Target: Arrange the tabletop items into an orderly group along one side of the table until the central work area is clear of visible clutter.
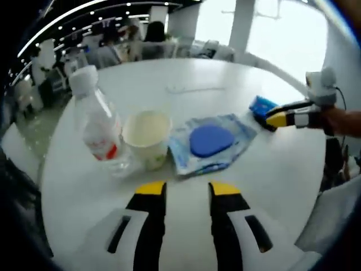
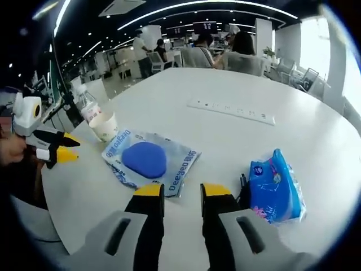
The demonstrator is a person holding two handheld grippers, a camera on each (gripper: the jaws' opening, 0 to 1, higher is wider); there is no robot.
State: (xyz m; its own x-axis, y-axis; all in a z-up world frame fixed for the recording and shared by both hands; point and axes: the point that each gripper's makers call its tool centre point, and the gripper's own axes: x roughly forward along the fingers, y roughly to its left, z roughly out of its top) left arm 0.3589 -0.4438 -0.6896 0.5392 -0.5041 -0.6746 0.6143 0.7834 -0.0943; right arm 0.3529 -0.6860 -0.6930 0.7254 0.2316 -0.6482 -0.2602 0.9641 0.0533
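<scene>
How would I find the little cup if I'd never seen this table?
Start at the big white round table and look along the edge where things sit in a row. Between the clear plastic bottle and the flat wrapper with the blue pad on it stands the paper cup. It is the only open-topped thing there, short and cream-coloured.

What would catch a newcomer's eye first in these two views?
Probably the round blue pad lying on its printed wrapper mid-table. In the left gripper view, a paper cup and a clear plastic bottle stand side by side just left of it. In the right gripper view, a bright blue tissue pack lies beside the right gripper.
</scene>
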